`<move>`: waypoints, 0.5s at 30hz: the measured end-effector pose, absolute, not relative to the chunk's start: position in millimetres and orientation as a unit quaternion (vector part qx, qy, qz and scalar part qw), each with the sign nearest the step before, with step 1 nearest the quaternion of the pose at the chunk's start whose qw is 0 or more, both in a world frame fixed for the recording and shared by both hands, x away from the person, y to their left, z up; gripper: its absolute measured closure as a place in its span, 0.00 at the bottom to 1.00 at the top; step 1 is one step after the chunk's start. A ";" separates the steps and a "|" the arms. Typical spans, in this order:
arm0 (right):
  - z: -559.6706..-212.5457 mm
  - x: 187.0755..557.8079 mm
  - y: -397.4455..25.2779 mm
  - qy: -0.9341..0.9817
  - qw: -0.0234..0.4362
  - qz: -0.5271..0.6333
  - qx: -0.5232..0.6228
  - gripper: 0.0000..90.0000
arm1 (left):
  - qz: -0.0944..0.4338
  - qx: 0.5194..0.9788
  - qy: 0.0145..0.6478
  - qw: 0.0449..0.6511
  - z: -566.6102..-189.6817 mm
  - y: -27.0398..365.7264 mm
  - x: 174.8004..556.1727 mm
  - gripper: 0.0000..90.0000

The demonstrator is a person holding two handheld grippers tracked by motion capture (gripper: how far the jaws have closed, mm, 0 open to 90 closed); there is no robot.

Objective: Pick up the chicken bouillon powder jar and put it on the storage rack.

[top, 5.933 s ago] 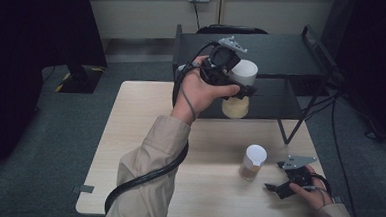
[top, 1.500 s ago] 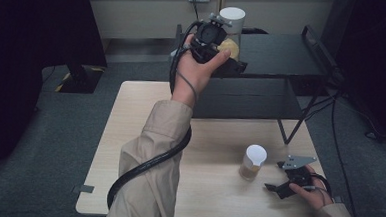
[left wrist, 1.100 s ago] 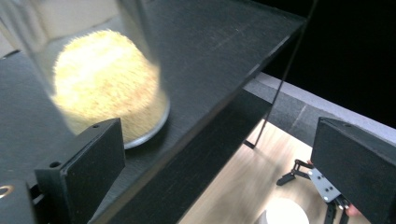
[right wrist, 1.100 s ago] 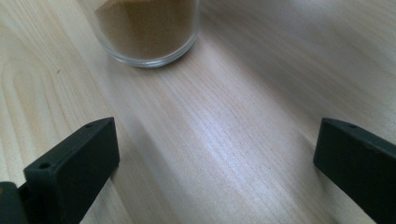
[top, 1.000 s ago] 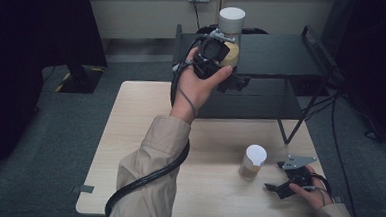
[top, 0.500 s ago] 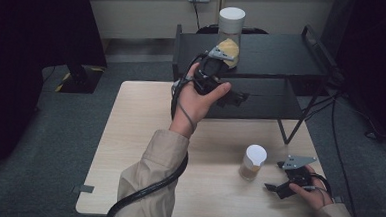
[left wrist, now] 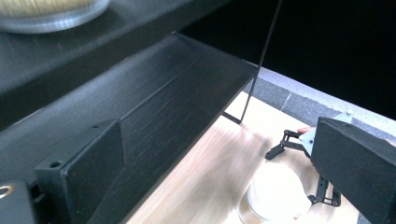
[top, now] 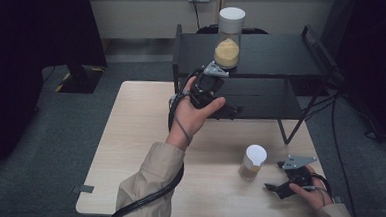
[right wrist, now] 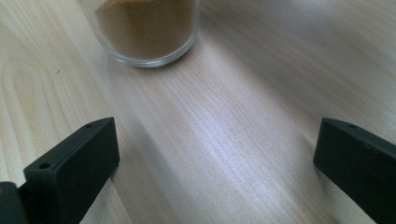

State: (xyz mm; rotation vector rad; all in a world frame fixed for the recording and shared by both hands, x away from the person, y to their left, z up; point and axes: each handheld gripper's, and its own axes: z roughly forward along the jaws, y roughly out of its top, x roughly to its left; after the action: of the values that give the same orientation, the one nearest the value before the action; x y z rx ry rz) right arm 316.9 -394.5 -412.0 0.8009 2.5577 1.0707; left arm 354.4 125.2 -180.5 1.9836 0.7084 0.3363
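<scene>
Up on the top of the black two-tier shelf stands a tall clear glass jar with a white lid and yellow powder in its lower half, upright and near the shelf's front edge. Just below and in front of it, the left gripper is held in the air at the level of the lower tier, apart from the jar, with the person's left hand wrapped around its body and its grey three-cornered plate uppermost. Its jaws stand wide apart with nothing between them; in the left gripper view they frame the dark shelf boards, and the base of the jar shows at the top left corner.

On the pale wooden table, a shorter clear glass jar with a white lid and brown powder stands upright near the right front corner. The right gripper rests on the table just beside it, to its right, in the person's right hand. Its jaws are spread wide and empty, lying low over the wood grain, and the right gripper view has the brown-filled jar's base a little way ahead of them, untouched
</scene>
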 end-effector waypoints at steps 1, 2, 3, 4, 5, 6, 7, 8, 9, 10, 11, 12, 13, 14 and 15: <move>-412.0 316.9 -394.5 0.879 0.127 0.368 0.275 0.00 | 0.138 0.815 0.291 0.482 -183.4 126.1 354.0 0.03; -412.0 316.9 -394.5 0.879 0.127 0.368 0.276 0.00 | 0.138 0.815 0.292 0.482 -186.8 126.9 353.1 0.03; -412.0 316.8 -394.5 0.879 0.127 0.368 0.276 0.00 | 0.138 0.815 0.292 0.481 -189.4 127.5 352.8 0.03; -412.0 316.8 -394.5 0.879 0.127 0.368 0.276 0.00 | 0.136 0.816 0.293 0.480 -193.6 128.4 352.6 0.03; -412.0 316.8 -394.5 0.879 0.127 0.368 0.276 0.00 | 0.136 0.815 0.294 0.480 -196.4 129.1 352.4 0.03; -412.0 316.8 -394.5 0.879 0.128 0.368 0.276 0.00 | 0.136 0.815 0.296 0.479 -199.9 129.8 352.1 0.03; -412.0 316.8 -394.5 0.879 0.127 0.368 0.276 0.00 | 0.135 0.816 0.295 0.478 -203.2 130.7 352.5 0.03; -412.0 316.8 -394.5 0.879 0.127 0.368 0.276 0.00 | 0.133 0.815 0.296 0.479 -208.2 131.9 352.8 0.03; -412.0 316.8 -394.5 0.879 0.127 0.368 0.276 0.00 | 0.132 0.816 0.297 0.478 -211.6 132.3 353.1 0.03; -412.1 316.7 -394.5 0.879 0.128 0.368 0.276 0.00 | 0.131 0.818 0.296 0.476 -214.5 133.3 353.9 0.03; -412.2 316.7 -394.5 0.878 0.127 0.368 0.276 0.00 | 0.129 0.817 0.297 0.478 -218.3 134.2 354.2 0.03; -412.2 316.7 -394.5 0.879 0.127 0.368 0.276 0.00 | 0.127 0.817 0.298 0.476 -220.3 134.6 354.8 0.03; -412.2 316.8 -394.5 0.879 0.127 0.368 0.276 0.00 | 0.126 0.819 0.299 0.474 -222.6 135.2 355.3 0.03; -412.1 316.8 -394.5 0.879 0.127 0.368 0.276 0.00 | 0.126 0.818 0.300 0.475 -225.9 136.4 355.6 0.03; -412.2 316.7 -394.5 0.879 0.127 0.368 0.276 0.00 | 0.125 0.818 0.301 0.474 -228.2 137.3 355.9 0.03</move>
State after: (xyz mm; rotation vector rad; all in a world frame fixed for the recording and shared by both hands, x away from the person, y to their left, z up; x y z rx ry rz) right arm 316.7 -394.5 -412.2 0.8037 2.5566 1.0722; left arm 355.9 137.3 -228.2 2.0005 0.7370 0.3046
